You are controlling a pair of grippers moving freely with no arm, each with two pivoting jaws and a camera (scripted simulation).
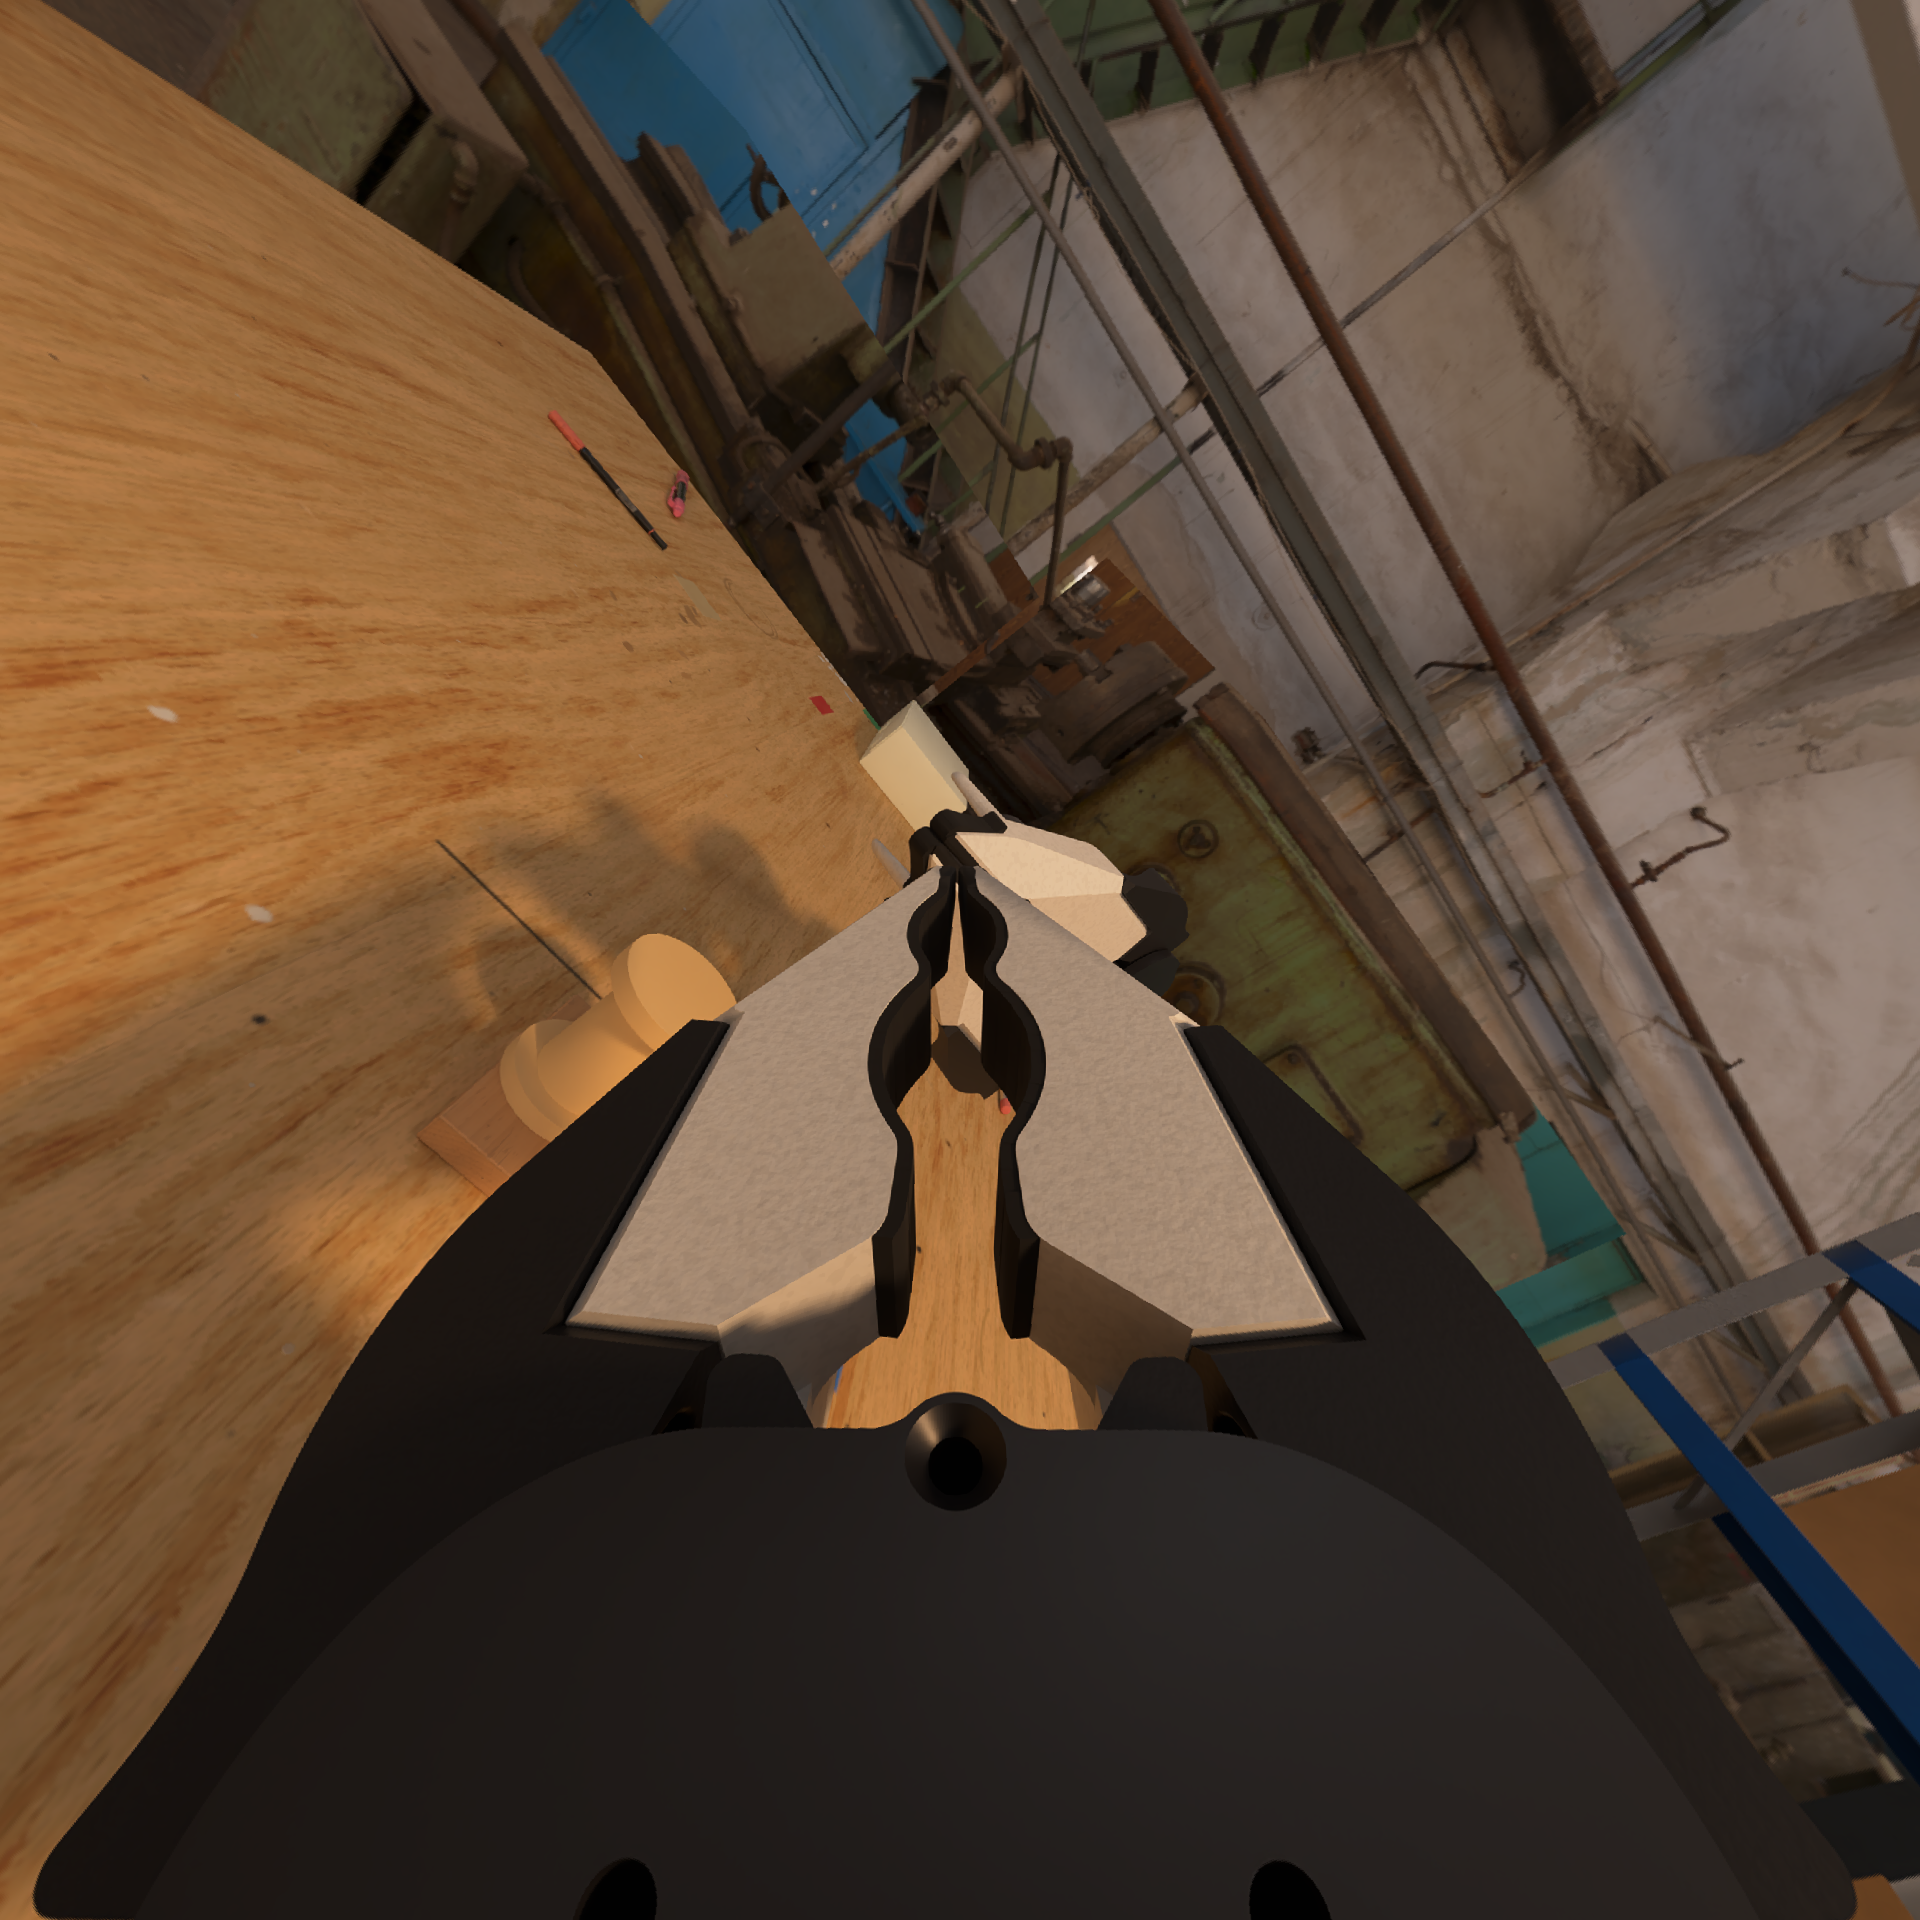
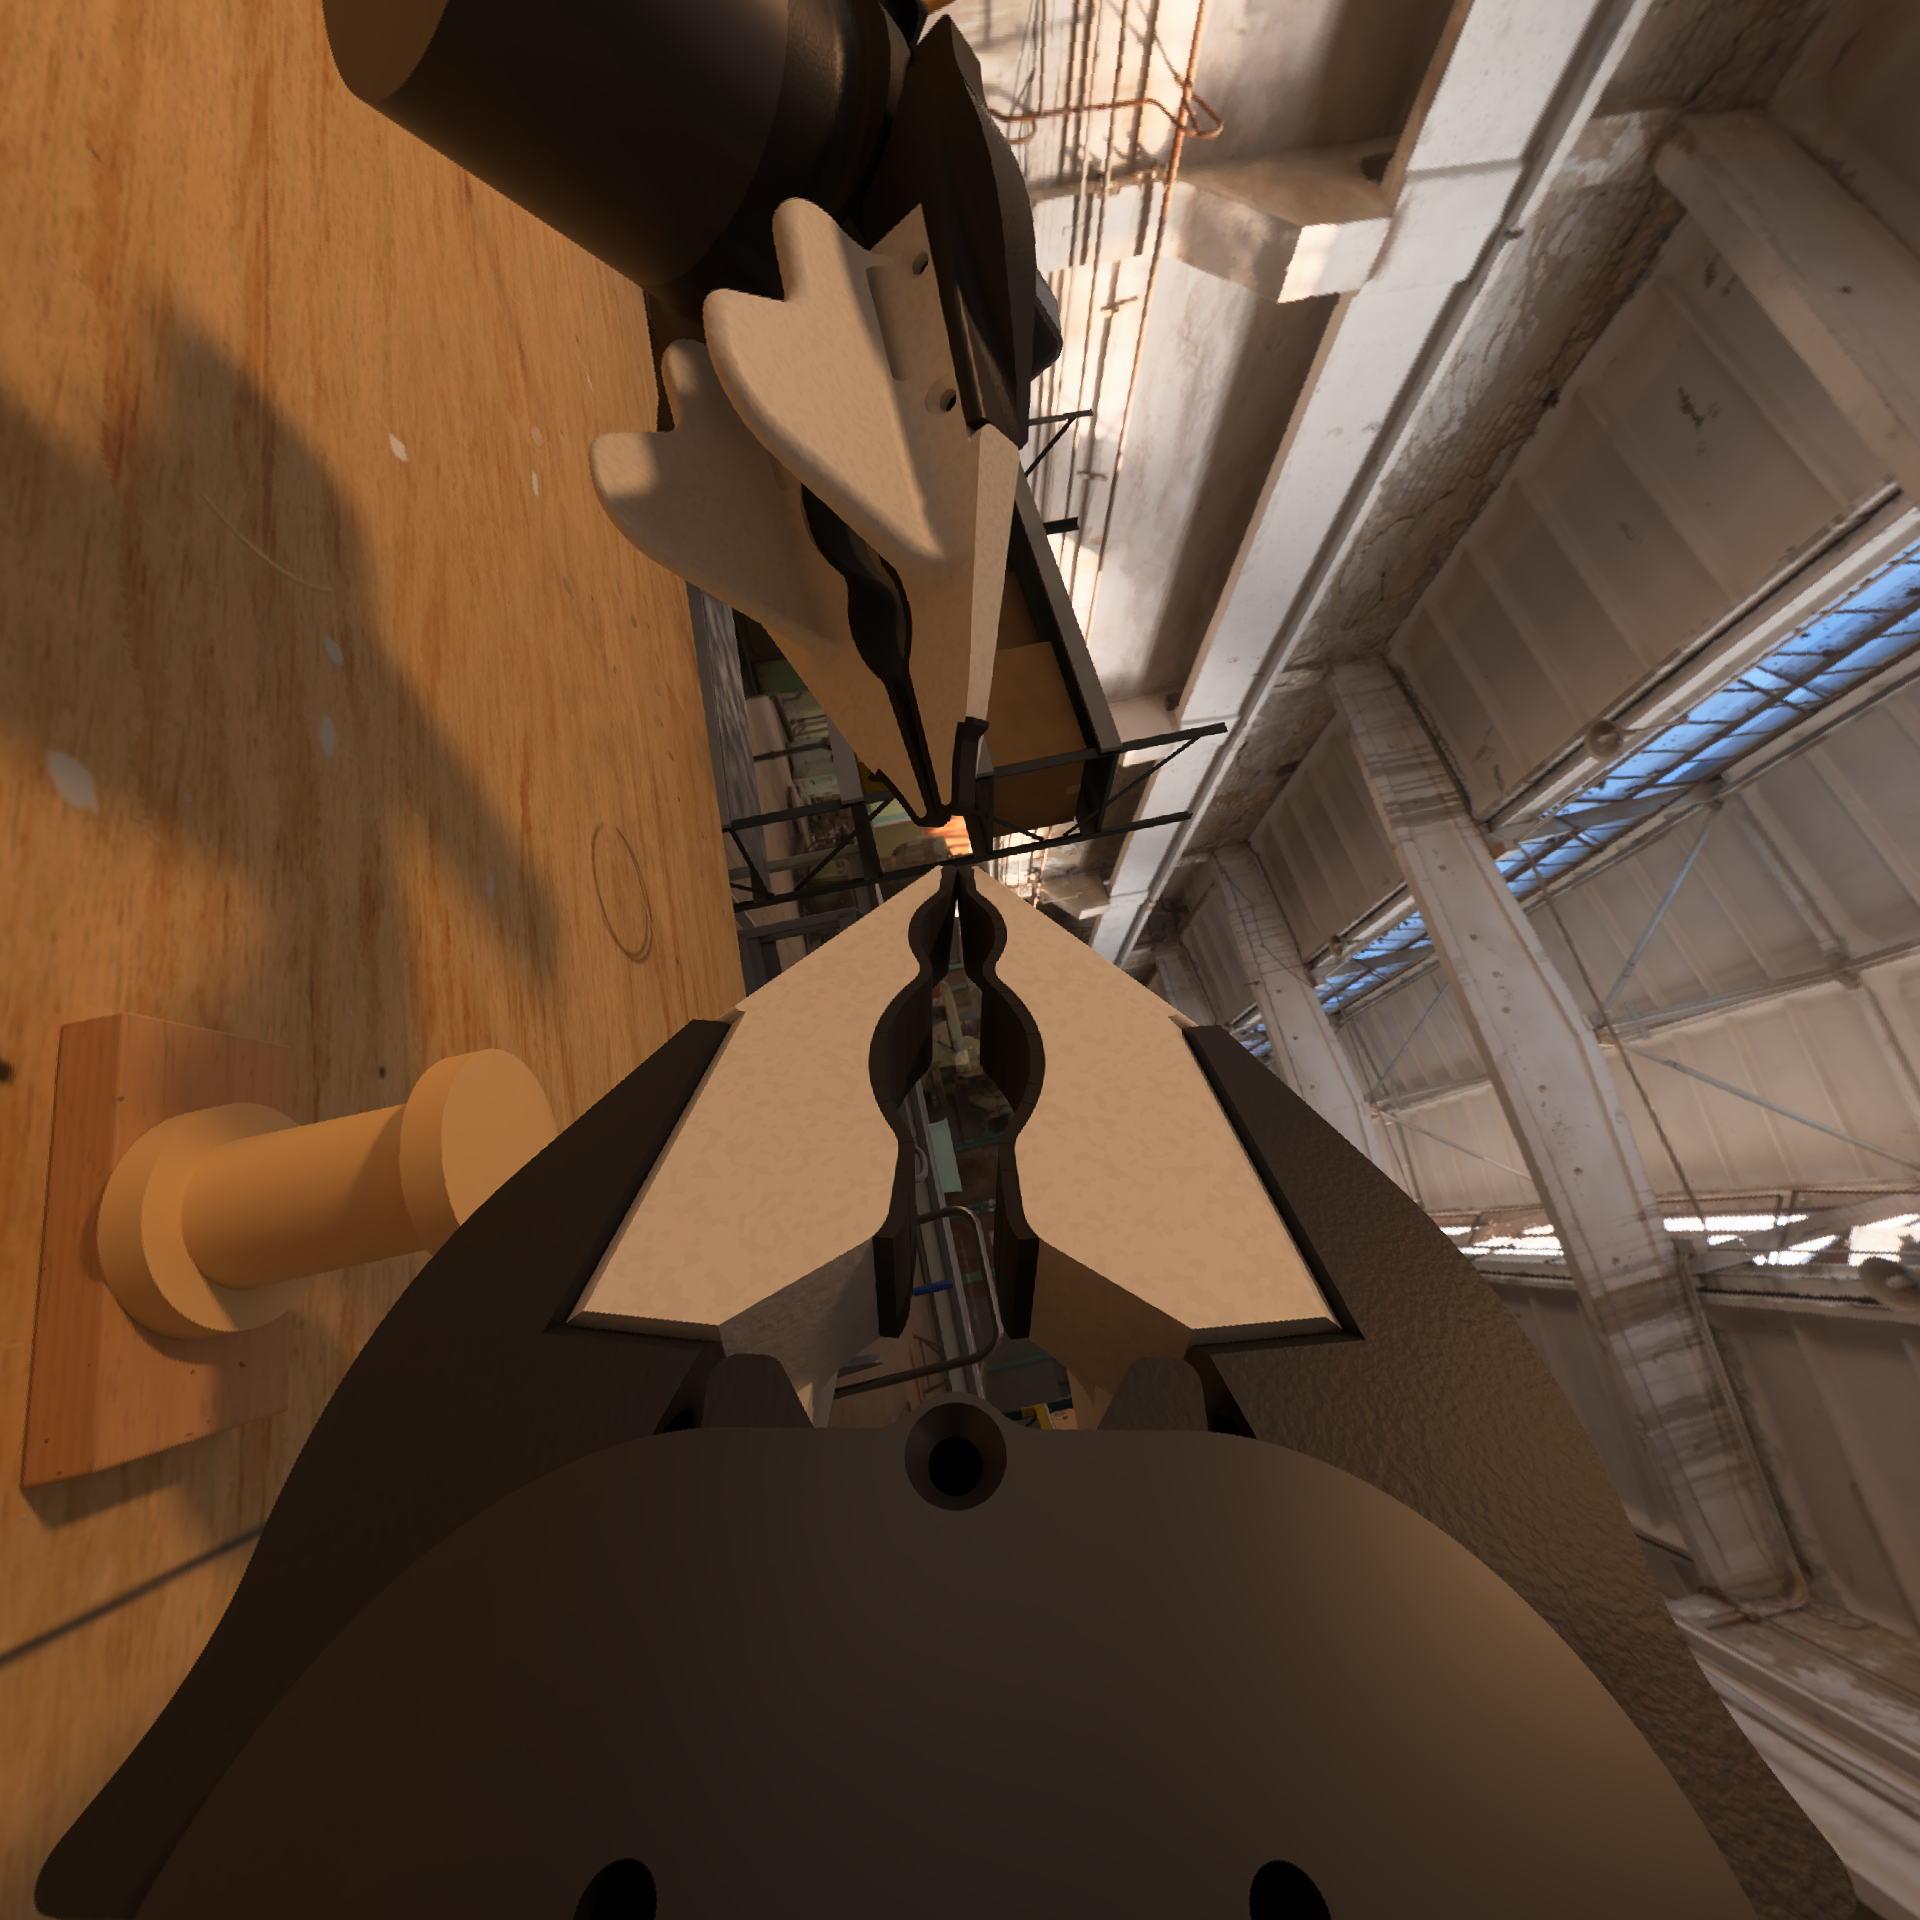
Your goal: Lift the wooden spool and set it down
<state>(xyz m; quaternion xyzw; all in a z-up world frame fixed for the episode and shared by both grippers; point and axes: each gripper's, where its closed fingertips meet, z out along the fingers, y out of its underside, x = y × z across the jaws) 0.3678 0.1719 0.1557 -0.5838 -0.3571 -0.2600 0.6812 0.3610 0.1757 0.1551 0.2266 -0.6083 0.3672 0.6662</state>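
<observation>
The wooden spool (image 2: pixel 301 1184) is light tan with a round flange at each end. It stands upright on a small square wooden block (image 2: pixel 94 1247) on the table. In the left wrist view the spool (image 1: pixel 613 1023) shows just left of my left gripper (image 1: pixel 954 883), partly hidden by it. My left gripper is shut and empty. My right gripper (image 2: pixel 954 883) is shut and empty, to the right of the spool and apart from it. The two grippers point at each other, tips nearly meeting, beside the spool. The left gripper also shows in the right wrist view (image 2: pixel 951 800).
The plywood table (image 1: pixel 312 675) carries a red-and-black pen (image 1: pixel 608 480), a small pink item (image 1: pixel 677 495) and a cream block (image 1: pixel 906 764) near its far edge. A faint ring mark (image 2: pixel 621 891) lies on the table near its edge. Workshop machinery and walls lie beyond.
</observation>
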